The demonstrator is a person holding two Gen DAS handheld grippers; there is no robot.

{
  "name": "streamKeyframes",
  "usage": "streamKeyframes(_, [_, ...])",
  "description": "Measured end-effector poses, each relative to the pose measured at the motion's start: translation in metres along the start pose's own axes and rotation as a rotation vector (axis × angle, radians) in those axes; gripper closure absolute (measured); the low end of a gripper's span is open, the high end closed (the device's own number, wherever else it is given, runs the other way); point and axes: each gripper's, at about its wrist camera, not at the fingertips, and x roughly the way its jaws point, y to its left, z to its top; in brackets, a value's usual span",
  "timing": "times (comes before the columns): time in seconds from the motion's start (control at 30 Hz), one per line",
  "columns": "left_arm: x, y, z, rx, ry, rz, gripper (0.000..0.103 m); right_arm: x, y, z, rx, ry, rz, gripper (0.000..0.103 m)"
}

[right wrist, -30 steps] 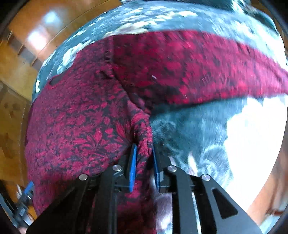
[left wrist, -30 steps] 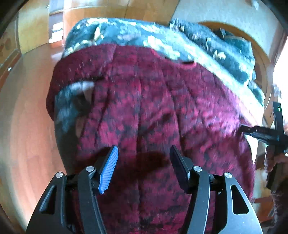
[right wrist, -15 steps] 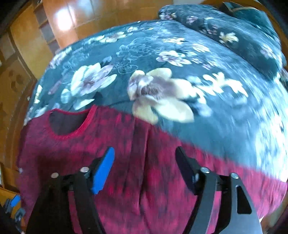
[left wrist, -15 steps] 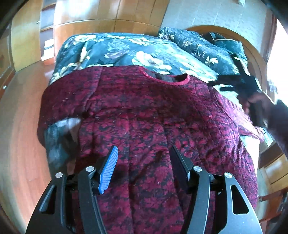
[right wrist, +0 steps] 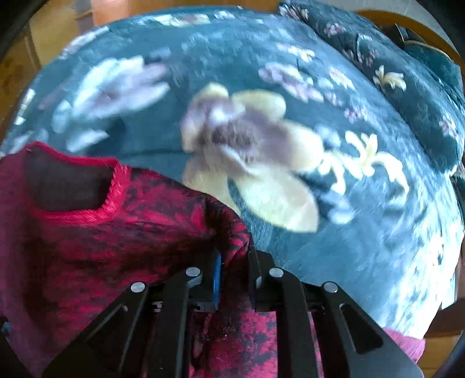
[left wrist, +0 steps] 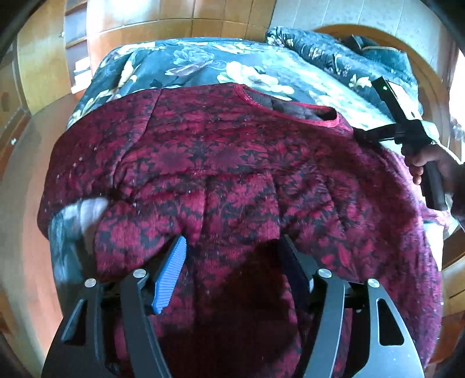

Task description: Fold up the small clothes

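Note:
A dark red patterned sweater [left wrist: 232, 174] lies spread on a bed, neck opening [left wrist: 293, 109] at the far side. My left gripper [left wrist: 232, 247] is open, its fingers just above the sweater's near part, holding nothing. In the right wrist view my right gripper [right wrist: 234, 256] is shut on the sweater [right wrist: 116, 232] at its shoulder edge, right of the neck opening [right wrist: 66, 183]. The right gripper also shows in the left wrist view [left wrist: 407, 133], held by a hand at the sweater's right shoulder.
The bed has a dark teal floral cover [left wrist: 203, 64] [right wrist: 261, 116] and pillows [left wrist: 334, 58] at the head. A wooden floor [left wrist: 23, 203] lies to the left. Wooden cabinets [left wrist: 145, 23] stand behind. A grey-white cloth patch [left wrist: 78, 215] shows at the sweater's left edge.
My right gripper opened, moved from the sweater's lower part to its shoulder, and has closed on the fabric there. My left gripper stayed open over the near part.

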Motion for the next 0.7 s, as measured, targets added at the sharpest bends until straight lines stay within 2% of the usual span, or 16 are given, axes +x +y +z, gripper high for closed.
streamKeyframes(0.07, [-0.009, 0.005, 0.0, -0.018, -0.003, -0.023, 0.038, 0.002, 0.003, 0.0, 0.058, -0.009, -0.034, 0.087])
streamKeyframes(0.13, [-0.022, 0.016, -0.006, -0.062, -0.014, -0.061, 0.038, -0.004, -0.002, -0.002, 0.142, -0.026, -0.029, 0.081])
streamKeyframes(0.17, [-0.03, 0.024, -0.009, -0.086, -0.022, -0.07, 0.038, -0.009, -0.003, -0.003, 0.168, -0.032, -0.02, 0.072])
streamKeyframes(0.2, [-0.041, 0.038, -0.015, -0.127, -0.039, -0.083, 0.038, -0.02, -0.005, -0.006, 0.201, -0.048, -0.02, 0.053])
streamKeyframes(0.27, [-0.059, 0.067, -0.026, -0.218, -0.065, -0.098, 0.038, -0.044, -0.003, -0.017, 0.207, -0.099, -0.02, 0.04])
streamKeyframes(0.37, [-0.075, 0.124, -0.046, -0.376, -0.075, -0.081, 0.038, -0.081, 0.01, -0.039, 0.226, -0.172, 0.023, 0.029])
streamKeyframes(0.43, [-0.077, 0.172, -0.064, -0.541, -0.062, -0.079, 0.038, -0.101, 0.025, -0.057, 0.234, -0.186, 0.1, 0.026])
streamKeyframes(0.5, [-0.076, 0.219, -0.082, -0.721, -0.066, -0.133, 0.038, -0.118, 0.053, -0.078, 0.21, -0.183, 0.19, 0.024])
streamKeyframes(0.63, [-0.068, 0.27, -0.098, -0.916, -0.095, -0.192, 0.038, -0.132, 0.112, -0.122, 0.14, -0.148, 0.321, 0.024])
streamKeyframes(0.7, [-0.058, 0.289, -0.099, -0.991, -0.104, -0.24, 0.038, -0.133, 0.137, -0.141, 0.114, -0.142, 0.324, 0.024])
